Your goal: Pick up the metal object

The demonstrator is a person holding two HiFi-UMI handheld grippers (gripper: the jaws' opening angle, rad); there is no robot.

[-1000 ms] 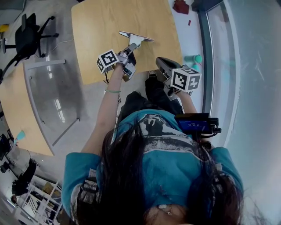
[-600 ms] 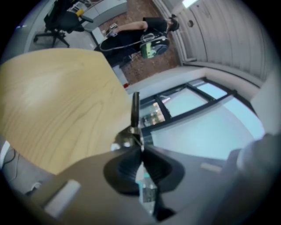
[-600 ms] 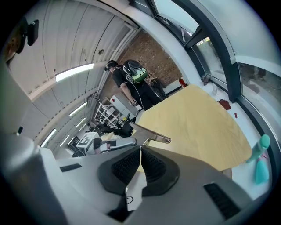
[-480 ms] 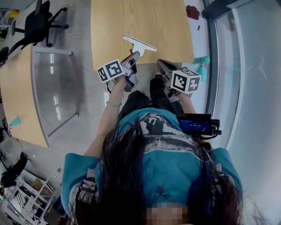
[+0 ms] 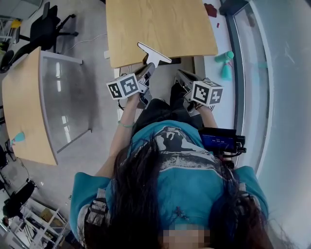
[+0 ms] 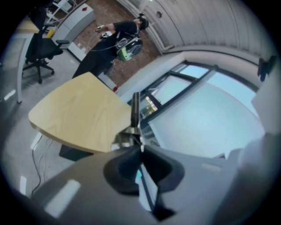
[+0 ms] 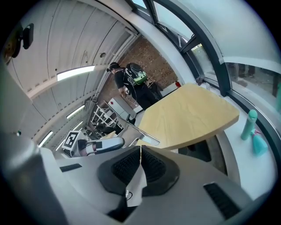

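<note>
The metal object (image 5: 154, 52) is a flat T-shaped piece with a wide silver bar across its top. My left gripper (image 5: 147, 68) is shut on its stem and holds it in the air at the near edge of the wooden table (image 5: 160, 24). In the left gripper view the bar (image 6: 135, 110) stands edge-on just past the closed jaws of the left gripper (image 6: 140, 147). My right gripper (image 5: 181, 74) is beside it, shut with nothing in it. The right gripper view shows the metal object (image 7: 142, 134) and the left gripper (image 7: 100, 145) to the left of the shut right gripper (image 7: 140, 150).
Two teal bottles (image 5: 225, 62) stand on the white window ledge at the right, with a red item (image 5: 210, 9) farther along. At the left are a second wooden table (image 5: 22, 121), a glass panel (image 5: 63, 97) and an office chair (image 5: 41, 29). Another person (image 6: 118, 37) stands beyond the table.
Both grippers have drawn back from over the table. The metal object, still held by the left gripper, now hangs at the table's near edge.
</note>
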